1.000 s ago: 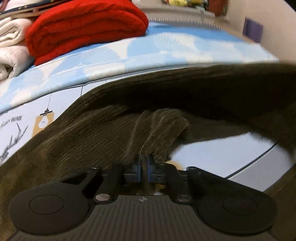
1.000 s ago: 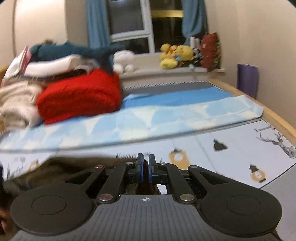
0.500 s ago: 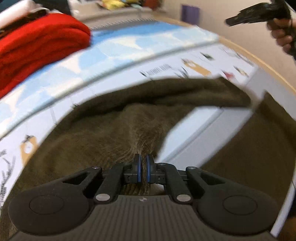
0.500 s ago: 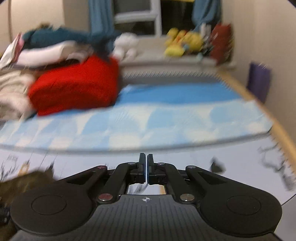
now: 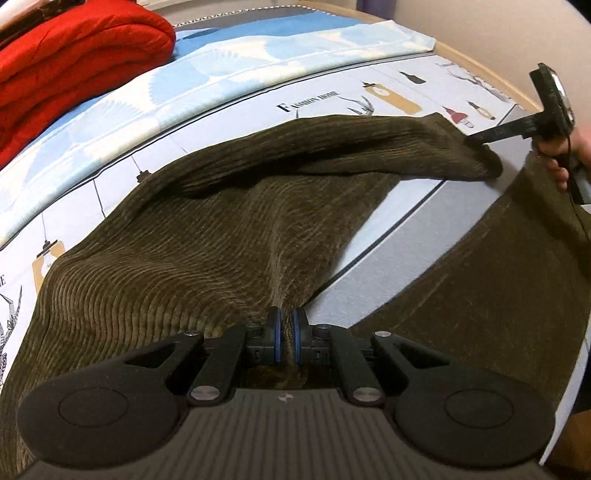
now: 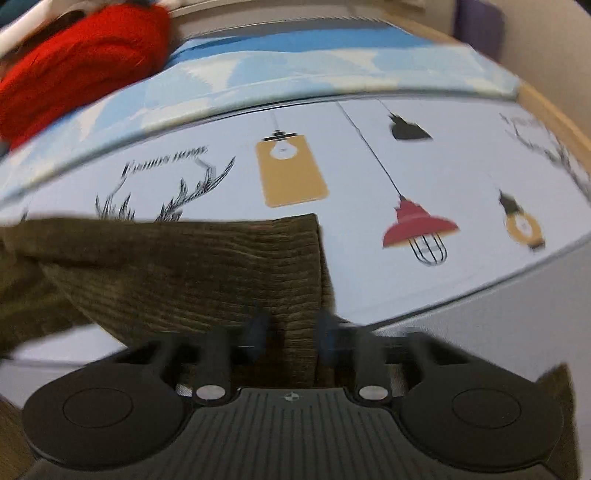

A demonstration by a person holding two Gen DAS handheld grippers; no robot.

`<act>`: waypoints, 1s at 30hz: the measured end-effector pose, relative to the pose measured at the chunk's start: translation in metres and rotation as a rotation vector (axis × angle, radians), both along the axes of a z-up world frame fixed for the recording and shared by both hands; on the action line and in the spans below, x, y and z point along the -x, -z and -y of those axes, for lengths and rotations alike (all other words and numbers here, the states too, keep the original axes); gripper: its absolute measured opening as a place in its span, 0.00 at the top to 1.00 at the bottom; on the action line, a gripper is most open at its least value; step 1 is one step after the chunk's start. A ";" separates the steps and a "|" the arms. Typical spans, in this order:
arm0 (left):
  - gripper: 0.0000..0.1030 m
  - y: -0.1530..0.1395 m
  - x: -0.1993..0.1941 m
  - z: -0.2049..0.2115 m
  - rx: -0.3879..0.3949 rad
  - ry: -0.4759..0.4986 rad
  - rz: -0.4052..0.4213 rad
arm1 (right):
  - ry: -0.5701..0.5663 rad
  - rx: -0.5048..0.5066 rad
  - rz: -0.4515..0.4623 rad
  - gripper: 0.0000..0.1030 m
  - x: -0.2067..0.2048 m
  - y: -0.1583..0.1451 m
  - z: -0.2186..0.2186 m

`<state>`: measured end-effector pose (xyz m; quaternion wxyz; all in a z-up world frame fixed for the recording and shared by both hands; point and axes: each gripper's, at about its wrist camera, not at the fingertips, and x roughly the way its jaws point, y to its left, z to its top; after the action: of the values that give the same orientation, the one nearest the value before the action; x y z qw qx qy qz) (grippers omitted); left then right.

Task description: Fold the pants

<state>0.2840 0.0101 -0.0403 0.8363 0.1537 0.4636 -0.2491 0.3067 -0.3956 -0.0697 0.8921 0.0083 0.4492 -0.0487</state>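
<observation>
Olive-brown corduroy pants [image 5: 207,258] lie spread on the printed bed sheet [image 5: 406,206]. My left gripper [image 5: 286,332] is shut on a pinched ridge of their fabric near the crotch. One leg stretches away to the right, where my right gripper [image 5: 480,142] meets its end, held by a hand [image 5: 565,155]. In the blurred right wrist view the leg end [image 6: 207,266] lies under my right gripper [image 6: 291,332]. Its blue-edged fingers stand apart with the hem between them. The other leg [image 5: 498,277] runs down the right side.
A folded red blanket [image 5: 74,62] sits at the far left of the bed on a blue-and-white cover [image 5: 258,51]. The wooden bed edge [image 5: 480,62] curves along the right by the wall. A purple object [image 6: 480,22] stands beyond it.
My right gripper has dropped from high over the bed onto the leg end, and its fingers have parted around the hem. My left gripper has rolled and still pinches the fabric.
</observation>
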 end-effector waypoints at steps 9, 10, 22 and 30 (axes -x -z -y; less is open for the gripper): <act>0.94 -0.011 0.010 -0.001 0.031 0.043 0.024 | 0.125 -0.056 0.452 0.97 -0.010 -0.145 0.017; 0.94 -0.012 0.012 -0.001 0.039 0.057 0.023 | 0.128 -0.052 0.487 0.97 -0.017 -0.162 0.016; 0.80 -0.035 0.020 -0.022 0.205 0.091 -0.001 | 0.488 -0.072 0.250 0.60 -0.031 -0.091 0.051; 0.33 -0.035 -0.018 -0.140 0.098 -0.681 0.052 | 0.622 -0.361 0.113 0.60 -0.013 0.012 0.057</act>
<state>0.3020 0.1503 -0.0050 0.8893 -0.0438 0.4545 0.0264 0.3195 -0.4527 -0.0821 0.8422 0.3043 0.3768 -0.2371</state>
